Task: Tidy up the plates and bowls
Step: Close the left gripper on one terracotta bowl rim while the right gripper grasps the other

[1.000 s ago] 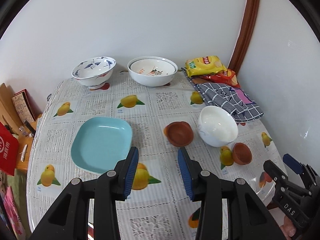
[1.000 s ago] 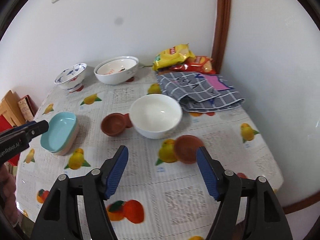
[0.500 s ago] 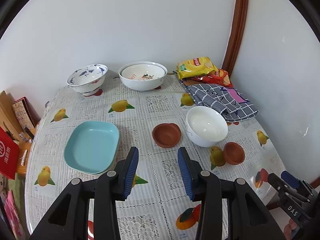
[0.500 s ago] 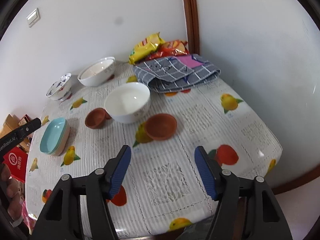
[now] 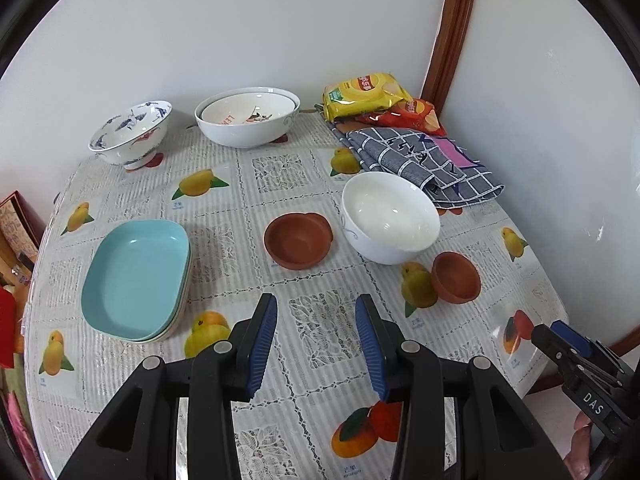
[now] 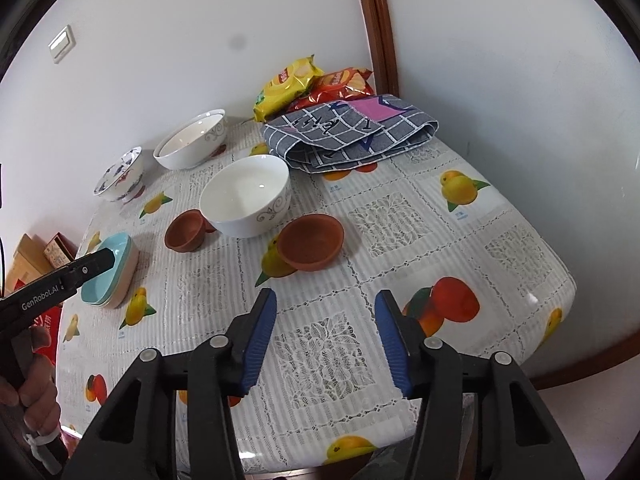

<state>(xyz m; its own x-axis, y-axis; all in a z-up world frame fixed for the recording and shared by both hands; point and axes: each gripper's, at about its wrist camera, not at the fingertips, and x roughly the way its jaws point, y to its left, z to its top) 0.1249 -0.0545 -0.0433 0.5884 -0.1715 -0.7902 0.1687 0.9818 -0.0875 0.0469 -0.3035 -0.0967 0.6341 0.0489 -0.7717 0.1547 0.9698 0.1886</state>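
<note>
On the fruit-print table (image 5: 280, 176) lie stacked teal plates (image 5: 136, 276) at the left, a brown clay bowl (image 5: 298, 242), a plain white bowl (image 5: 390, 218) and a second brown bowl (image 5: 456, 276). At the back stand a blue-patterned bowl (image 5: 130, 134) and nested white bowls (image 5: 248, 118). My left gripper (image 5: 316, 344) is open and empty above the front of the table. My right gripper (image 6: 325, 336) is open and empty, in front of the nearer brown bowl (image 6: 311, 242) and the white bowl (image 6: 245, 196).
A folded grey checked cloth (image 5: 416, 160) and snack bags (image 5: 364, 94) lie at the back right by a brown door frame (image 5: 452, 32). The walls close the table's back and right. Boxes and a red bag (image 5: 6, 320) stand beyond the left edge.
Both grippers have pulled back and risen from the dishes, so more of the table shows. The right view has swung right and tilted. Nothing on the table has moved.
</note>
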